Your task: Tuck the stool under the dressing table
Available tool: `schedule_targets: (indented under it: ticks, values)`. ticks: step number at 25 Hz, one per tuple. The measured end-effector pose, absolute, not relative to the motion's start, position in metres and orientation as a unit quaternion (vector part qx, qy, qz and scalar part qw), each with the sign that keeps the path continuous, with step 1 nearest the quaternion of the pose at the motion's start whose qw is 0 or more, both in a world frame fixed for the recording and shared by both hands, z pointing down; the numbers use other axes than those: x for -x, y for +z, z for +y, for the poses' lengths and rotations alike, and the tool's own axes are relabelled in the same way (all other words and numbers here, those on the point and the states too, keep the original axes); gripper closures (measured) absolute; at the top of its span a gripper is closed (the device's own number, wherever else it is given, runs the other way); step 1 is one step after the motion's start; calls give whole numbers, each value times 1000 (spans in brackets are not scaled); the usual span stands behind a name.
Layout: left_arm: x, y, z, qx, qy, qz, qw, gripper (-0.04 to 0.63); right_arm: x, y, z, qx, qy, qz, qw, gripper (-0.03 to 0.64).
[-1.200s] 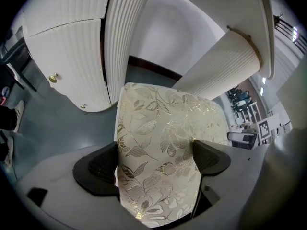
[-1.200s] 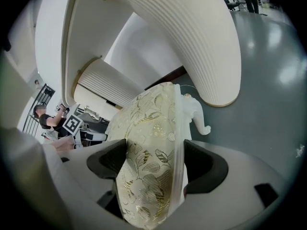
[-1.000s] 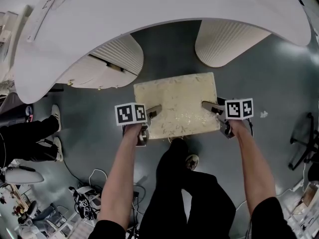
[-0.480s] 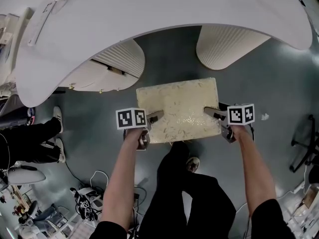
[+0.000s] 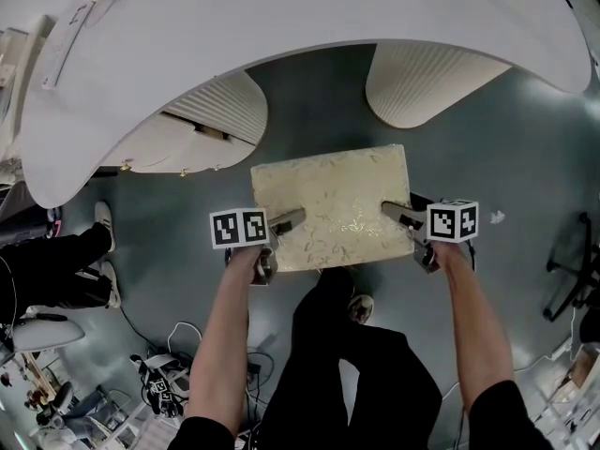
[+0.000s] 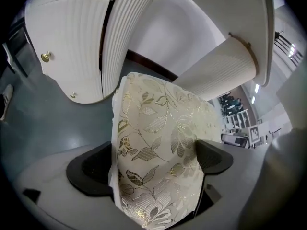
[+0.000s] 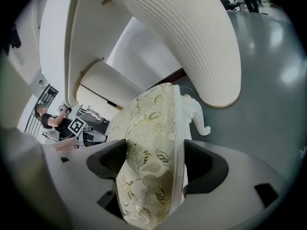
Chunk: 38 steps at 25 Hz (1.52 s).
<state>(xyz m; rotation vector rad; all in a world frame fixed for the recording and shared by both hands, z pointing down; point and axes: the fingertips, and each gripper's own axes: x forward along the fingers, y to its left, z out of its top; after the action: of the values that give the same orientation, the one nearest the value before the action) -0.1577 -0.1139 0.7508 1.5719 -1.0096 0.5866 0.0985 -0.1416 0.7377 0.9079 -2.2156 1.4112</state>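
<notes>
Between the 2 tools, the gold-leafed stool (image 5: 330, 204) stands on the grey floor (image 5: 319, 101), just short of the gap between the 2 ribbed pedestals (image 5: 427, 82) of the counter (image 5: 281, 17) ahead. The right tool (image 5: 411, 232) clamps its cushion edge. The left tool (image 5: 277, 237) has just been opening, jaws spread wide around the opposite edge.

You wear a black short-sleeved top (image 5: 202, 431) and black trousers (image 5: 347, 354); 1 pale-edged shoe (image 5: 361, 306) shows. Your left gripper (image 5: 284, 242) carries a white cube (image 5: 239, 228) with 2 black square markers; your right gripper (image 5: 405, 235) matches it.
</notes>
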Motion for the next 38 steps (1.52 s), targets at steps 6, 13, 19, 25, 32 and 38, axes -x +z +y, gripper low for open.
schedule_targets:
  ticks: [6,13,19,25,32,38]
  values:
    - [158,744,-118,-676,247,-431,544,57,-101,731,-141,-340,493,-785,158,285]
    - [157,741,-119,-685,255,-434,527,57,-102,727,-138,-353,482,-789,143,285]
    - [156,737,-121,-689,259,-435,519,58,-103,722,-139,-358,467,-796,142,285]
    - [157,740,-121,-699,253,-438,506,58,-103,727,-136,-365,457,-800,131,285]
    - [157,738,-126,-705,258,-445,487,58,-101,730,-137,-369,455,-802,117,285]
    - [154,752,-128,-715,257,-446,473,57,-104,744,-130,-383,454,-798,100,285]
